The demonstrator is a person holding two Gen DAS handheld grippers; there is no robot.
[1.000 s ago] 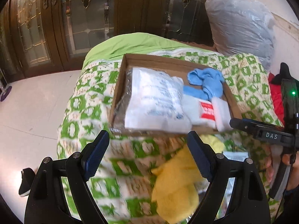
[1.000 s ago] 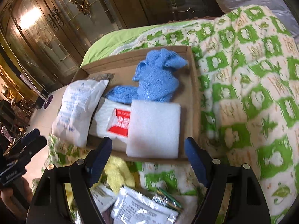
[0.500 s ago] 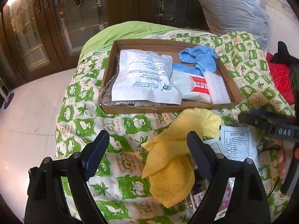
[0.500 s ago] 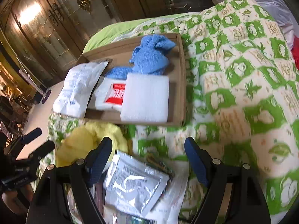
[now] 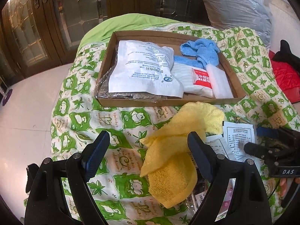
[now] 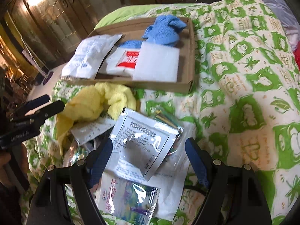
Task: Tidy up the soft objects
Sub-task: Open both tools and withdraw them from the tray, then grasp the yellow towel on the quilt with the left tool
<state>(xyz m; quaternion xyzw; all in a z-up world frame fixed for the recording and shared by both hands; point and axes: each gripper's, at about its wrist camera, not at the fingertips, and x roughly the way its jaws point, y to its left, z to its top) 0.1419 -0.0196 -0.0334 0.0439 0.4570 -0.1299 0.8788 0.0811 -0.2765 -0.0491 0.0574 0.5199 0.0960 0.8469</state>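
A shallow cardboard box [image 5: 105, 69] [image 6: 191, 43] lies on the bed. It holds a white printed pouch [image 5: 144, 69], a blue cloth [image 5: 200, 52] [image 6: 165, 30], a white pack with a red label [image 5: 198, 78] and a white foam pad [image 6: 157, 63]. A yellow towel [image 5: 174, 150] [image 6: 93, 105] lies crumpled in front of the box. My left gripper [image 5: 148, 153] is open and empty, just above the towel's left part. My right gripper [image 6: 149, 161] is open and empty over a silver foil sachet [image 6: 142, 144] in a pile of packets.
The bed has a green and white quilt [image 5: 78, 116] [image 6: 253, 86]. A grey plastic bag [image 5: 234, 5] and a red item [image 5: 285, 75] lie at the far right. White floor [image 5: 22, 112] and wooden glass doors [image 5: 46, 18] are to the left.
Both grippers have drawn back from the box toward the near side of the bed. The yellow towel and the packet pile have come into full view under them.
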